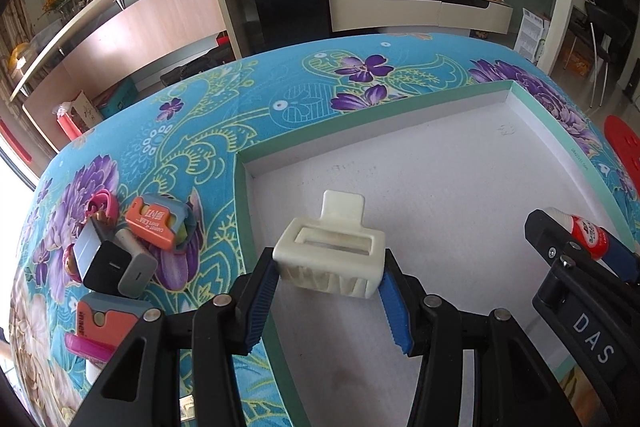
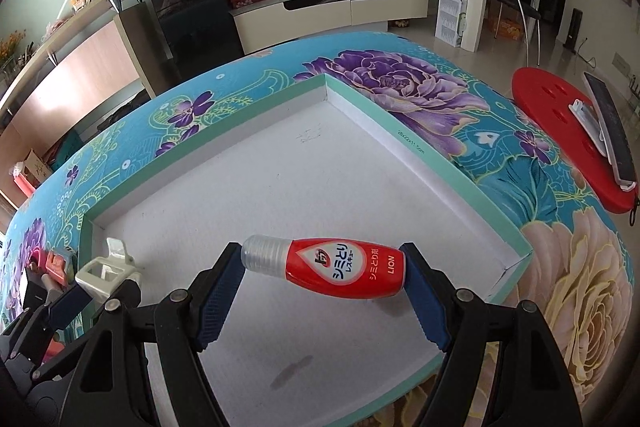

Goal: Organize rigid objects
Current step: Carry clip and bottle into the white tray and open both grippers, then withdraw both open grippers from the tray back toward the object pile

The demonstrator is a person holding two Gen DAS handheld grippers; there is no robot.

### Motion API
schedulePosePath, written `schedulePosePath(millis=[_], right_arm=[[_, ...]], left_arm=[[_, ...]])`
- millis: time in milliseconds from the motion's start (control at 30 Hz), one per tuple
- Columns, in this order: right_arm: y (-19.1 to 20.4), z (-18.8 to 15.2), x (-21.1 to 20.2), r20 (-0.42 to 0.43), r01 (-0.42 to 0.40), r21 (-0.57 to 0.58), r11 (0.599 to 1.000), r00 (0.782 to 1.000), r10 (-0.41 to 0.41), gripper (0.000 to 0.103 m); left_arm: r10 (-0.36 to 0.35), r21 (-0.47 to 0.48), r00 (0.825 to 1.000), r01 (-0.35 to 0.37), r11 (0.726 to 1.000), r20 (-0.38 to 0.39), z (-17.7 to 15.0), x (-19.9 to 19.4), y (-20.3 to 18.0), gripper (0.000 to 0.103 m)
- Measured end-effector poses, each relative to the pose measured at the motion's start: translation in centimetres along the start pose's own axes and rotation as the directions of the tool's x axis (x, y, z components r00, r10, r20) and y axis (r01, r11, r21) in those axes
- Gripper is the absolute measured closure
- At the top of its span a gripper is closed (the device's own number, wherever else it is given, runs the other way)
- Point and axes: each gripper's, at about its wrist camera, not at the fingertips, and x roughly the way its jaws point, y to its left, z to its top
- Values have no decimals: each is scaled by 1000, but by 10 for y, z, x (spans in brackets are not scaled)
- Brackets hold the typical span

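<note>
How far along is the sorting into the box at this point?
Nothing rests in the shallow box yet. In hand: left gripper grips the white holder, right gripper the red bottle, both over the box. Left: the pile of small items on the cloth.

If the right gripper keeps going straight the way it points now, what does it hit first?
Probably the white floor of the box; the held red bottle would touch first. Depth is unclear.

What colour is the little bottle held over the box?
The bottle is red with a clear ribbed cap and a white label patch, best seen from the right wrist.
</note>
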Motion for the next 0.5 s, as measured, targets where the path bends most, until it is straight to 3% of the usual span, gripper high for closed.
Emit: schedulePosePath(millis=[333,400,500], right_arm=[[2,2,-7,9,-11,-5,1000,1000,11,24],[4,3,-8,14,-10,-9,1000,1000,10,21],[3,3,-10,17,-15,-5,1000,1000,15,19]], left_arm=[[-50,-54,999,51,997,19,-1,-8,13,37],[-42,-60,999,44,997,26,-1,-12,15,27],[-48,-73,998,50,996,38,-2,-17,20,25]])
